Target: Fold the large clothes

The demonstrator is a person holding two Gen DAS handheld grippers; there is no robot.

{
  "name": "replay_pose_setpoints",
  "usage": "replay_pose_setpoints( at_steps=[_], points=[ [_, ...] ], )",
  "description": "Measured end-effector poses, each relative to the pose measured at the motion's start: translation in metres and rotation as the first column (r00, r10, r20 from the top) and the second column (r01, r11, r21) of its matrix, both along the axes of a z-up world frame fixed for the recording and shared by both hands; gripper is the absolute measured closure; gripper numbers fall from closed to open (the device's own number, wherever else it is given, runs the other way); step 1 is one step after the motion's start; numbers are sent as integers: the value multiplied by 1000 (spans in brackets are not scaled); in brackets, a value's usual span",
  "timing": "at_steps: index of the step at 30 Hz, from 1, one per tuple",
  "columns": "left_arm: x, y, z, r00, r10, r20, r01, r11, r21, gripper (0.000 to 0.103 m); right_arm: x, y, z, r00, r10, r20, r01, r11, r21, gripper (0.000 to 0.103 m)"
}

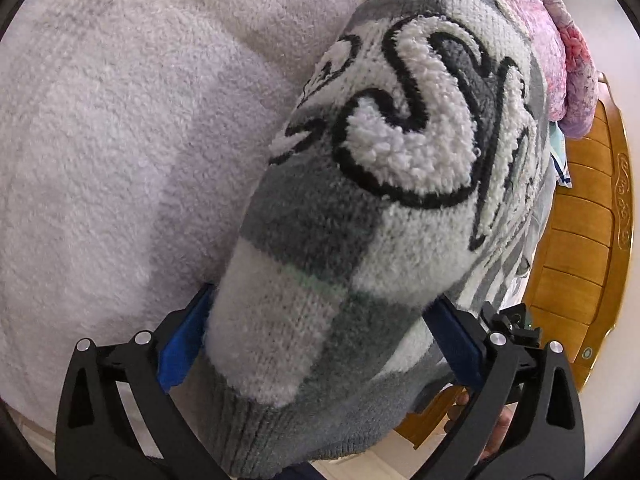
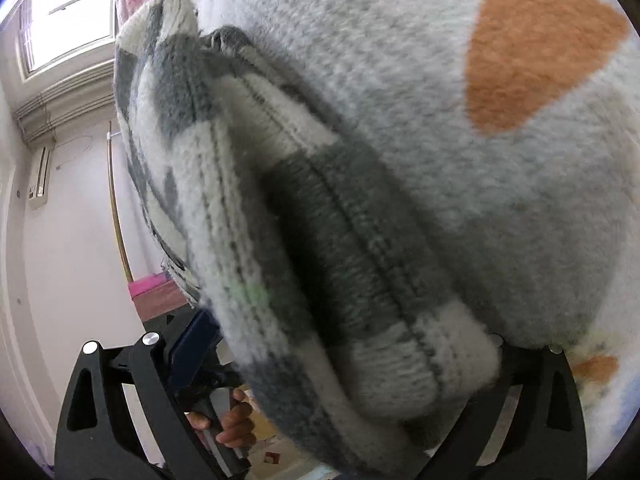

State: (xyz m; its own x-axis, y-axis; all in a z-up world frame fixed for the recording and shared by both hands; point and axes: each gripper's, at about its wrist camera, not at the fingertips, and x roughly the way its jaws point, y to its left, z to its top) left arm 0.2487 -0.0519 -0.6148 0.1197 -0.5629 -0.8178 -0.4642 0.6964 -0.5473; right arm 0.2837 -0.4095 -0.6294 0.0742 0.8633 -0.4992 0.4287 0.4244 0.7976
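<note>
**A:** Bedroom setup: fleecy white blanket is the work surface, wooden bed frame along its right edge, pink quilt bunched at the far corner. Where's the garment?

**B:** Grey-and-white knit sweater lies folded into a thick bundle on the blanket, close to its near edge, ribbed hem towards me. I've got the left gripper spread wide, blue pads either side of the bundle's near end, not squeezing it.

**A:** Right side?

**B:** Right gripper also looks spread; only the left pad is visible, the other is hidden behind the stacked knit layers. Nothing pinched that I can see.

**A:** Step?

**B:** I'd say a fold has been laid down and let go. Next I'd back both grippers out without dragging the layers, then check the stack sits square.
</note>
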Motion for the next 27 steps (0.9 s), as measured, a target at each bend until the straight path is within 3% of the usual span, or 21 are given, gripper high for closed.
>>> replay_pose_setpoints(
  at_steps=[2, 5, 9, 12, 13, 14, 17, 19, 23, 27],
  points=[
    [-1, 6, -2, 1000, 16, -2, -16, 1000, -8, 4, 5, 3, -3, 1000, 23, 8, -23, 999, -27, 10],
    [-3, 4, -6, 1000, 23, 3, -23, 1000, -10, 4, 7, -2, -10, 999, -43, -20, 42, 999, -12, 7],
    [-1, 4, -9, 1000, 29, -4, -29, 1000, -3, 4, 6, -1, -4, 1000, -13, -8, 12, 999, -41, 10],
    [-2, 2, -4, 1000, 4, -6, -4, 1000, 10, 6, 2, 2, 5, 1000, -26, -7, 25, 997, -67, 23],
    [0, 0, 1, 1000, -8, 13, 7, 1000, 19, 18, -2, 3, 8, 999, -36, -1, 36, 997, -73, 31],
    [0, -5, 7, 999, -23, 32, 22, 999, 33, 22, -4, 5, 12, 999, -42, 3, 42, 996, -74, 40],
    [-5, -11, 24, 996, -58, 62, 53, 996, 76, 40, -14, 12, 35, 999, -28, 37, 32, 993, -111, 56],
    [-5, -10, 33, 995, -73, 67, 68, 995, 75, 51, -12, 21, 62, 996, 20, 82, -5, 983, -185, 59],
    [2, -13, 63, 988, -127, 92, 119, 989, 84, 59, 6, 49, 123, 970, 164, 182, -93, 934, -346, 61],
    [11, -9, 105, 978, -152, 144, 140, 986, 92, 61, 23, 71, 166, 951, 218, 220, -114, 907, -406, 62]
  ],
)
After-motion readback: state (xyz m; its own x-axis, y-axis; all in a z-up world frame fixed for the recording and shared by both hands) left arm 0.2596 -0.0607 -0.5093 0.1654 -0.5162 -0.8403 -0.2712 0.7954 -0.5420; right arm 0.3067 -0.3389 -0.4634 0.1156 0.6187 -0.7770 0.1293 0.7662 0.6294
